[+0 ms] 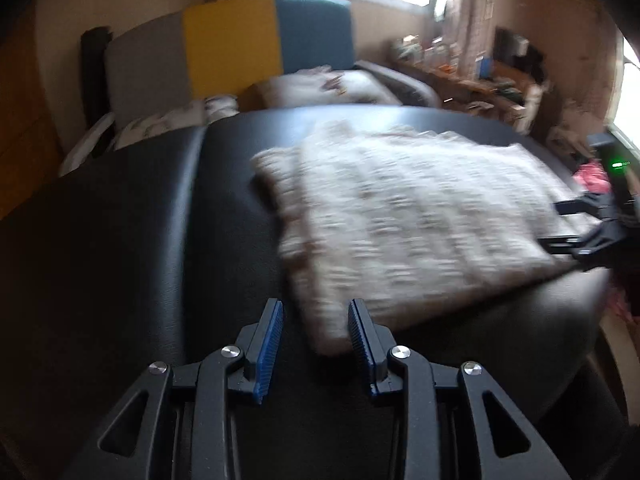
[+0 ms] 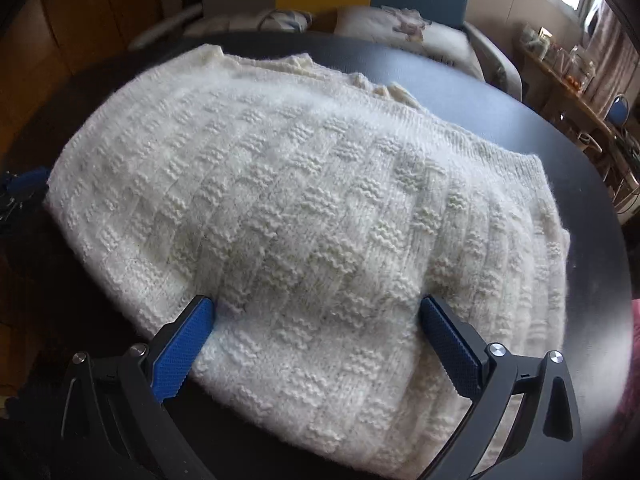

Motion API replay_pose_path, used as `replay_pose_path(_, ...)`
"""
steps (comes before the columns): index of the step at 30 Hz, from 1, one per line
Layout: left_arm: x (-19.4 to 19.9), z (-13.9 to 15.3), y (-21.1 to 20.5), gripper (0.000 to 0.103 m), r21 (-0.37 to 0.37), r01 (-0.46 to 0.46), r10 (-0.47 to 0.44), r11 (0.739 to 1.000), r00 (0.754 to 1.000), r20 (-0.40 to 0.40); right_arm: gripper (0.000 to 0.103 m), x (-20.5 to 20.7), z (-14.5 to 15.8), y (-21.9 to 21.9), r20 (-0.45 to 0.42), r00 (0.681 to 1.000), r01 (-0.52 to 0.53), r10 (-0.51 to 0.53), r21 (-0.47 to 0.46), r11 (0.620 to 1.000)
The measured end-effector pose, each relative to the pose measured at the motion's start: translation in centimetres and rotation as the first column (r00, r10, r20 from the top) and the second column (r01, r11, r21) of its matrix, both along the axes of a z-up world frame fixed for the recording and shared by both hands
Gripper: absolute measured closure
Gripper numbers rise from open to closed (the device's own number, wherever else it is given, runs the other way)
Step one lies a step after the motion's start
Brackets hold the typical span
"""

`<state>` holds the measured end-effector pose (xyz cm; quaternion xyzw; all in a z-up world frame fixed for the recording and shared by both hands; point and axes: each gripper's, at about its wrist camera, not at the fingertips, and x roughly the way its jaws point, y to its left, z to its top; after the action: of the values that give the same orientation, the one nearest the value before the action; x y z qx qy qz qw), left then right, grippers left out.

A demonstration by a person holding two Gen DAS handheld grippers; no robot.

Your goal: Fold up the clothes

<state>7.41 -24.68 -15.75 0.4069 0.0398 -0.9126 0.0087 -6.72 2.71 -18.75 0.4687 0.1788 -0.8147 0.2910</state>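
A cream knitted sweater [image 2: 304, 200] lies folded into a thick rectangle on the black table [image 2: 500, 120]. My right gripper [image 2: 316, 302] stands wide open at the sweater's near edge, and the knit bulges between its blue pads [image 2: 180, 352] without being clamped. In the blurred left wrist view the sweater [image 1: 400, 216] sits right of centre. My left gripper [image 1: 316, 306] is open at its near corner, and the right fingertip touches or overlaps that corner. The right gripper [image 1: 556, 226] shows at the sweater's far right side. A blue pad of the left gripper [image 2: 28, 180] peeks in at the sweater's left edge.
Beyond the table is a bed with pillows [image 1: 320, 84] and a grey, yellow and blue headboard [image 1: 232, 48]. A cluttered shelf [image 2: 572, 76] runs along the right wall under a window. Pink cloth [image 1: 596, 176] lies off the table's right edge.
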Motion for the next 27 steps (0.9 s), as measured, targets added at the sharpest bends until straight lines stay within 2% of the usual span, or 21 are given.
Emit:
replay_pose_path(2,-0.6,-0.3,0.7,0.068,0.014,0.016,-0.016,1.000,1.000,0.001,0.000,0.1,-0.5,0.2,-0.010,1.000,0.007,-0.007,-0.007,1.000)
replay_pose_path(4,-2.0,-1.4,0.8,0.065,0.005,-0.010,0.010,1.000,0.998,0.067,0.000,0.3,-1.0,0.4,-0.019,1.000,0.012,-0.013,-0.014,1.000)
replay_pose_path(5,-2.3,-1.6,0.3,0.065,0.041,-0.031,0.028,0.999,0.997,0.076,0.000,0.2,-1.0,0.4,-0.022,1.000,0.012,-0.012,-0.015,1.000)
replay_pose_path(7,-2.2,-1.2,-0.6,0.065,0.134,-0.030,0.022,0.991,0.998,0.062,0.000,0.2,-1.2,0.4,-0.023,1.000,0.010,-0.010,-0.021,1.000)
replay_pose_path(9,-1.4,-0.7,-1.7,0.065,0.196,-0.011,0.005,0.980,0.999,0.033,0.000,0.1,-1.2,0.5,-0.021,1.000,-0.011,0.011,-0.030,0.999)
replay_pose_path(16,-0.8,0.1,-3.6,0.066,0.235,0.147,-0.143,0.961,0.989,-0.034,0.000,0.8,-1.0,0.4,-0.020,1.000,-0.023,0.022,-0.039,0.999)
replay_pose_path(19,-2.7,0.2,-4.2,0.066,0.281,0.224,-0.217,0.933,0.975,-0.055,0.000,0.7,-0.8,0.5,-0.004,1.000,-0.030,0.030,-0.039,0.999)
replay_pose_path(22,-4.3,-0.4,-4.4,0.066,0.356,0.293,-0.295,0.887,0.954,-0.051,0.000,0.5,-0.1,0.7,0.025,0.999,-0.040,0.041,-0.052,0.998)
replay_pose_path(25,-5.3,-1.1,-5.2,0.066,0.440,0.343,-0.357,0.830,0.933,-0.054,0.000,-0.1,1.4,0.9,0.063,0.997,-0.029,0.038,-0.144,0.989)
replay_pose_path(27,-5.4,-1.3,-5.7,0.066,0.465,0.353,-0.371,0.812,0.927,-0.056,0.000,-0.4,2.6,0.7,0.082,0.995,-0.032,0.052,-0.223,0.974)
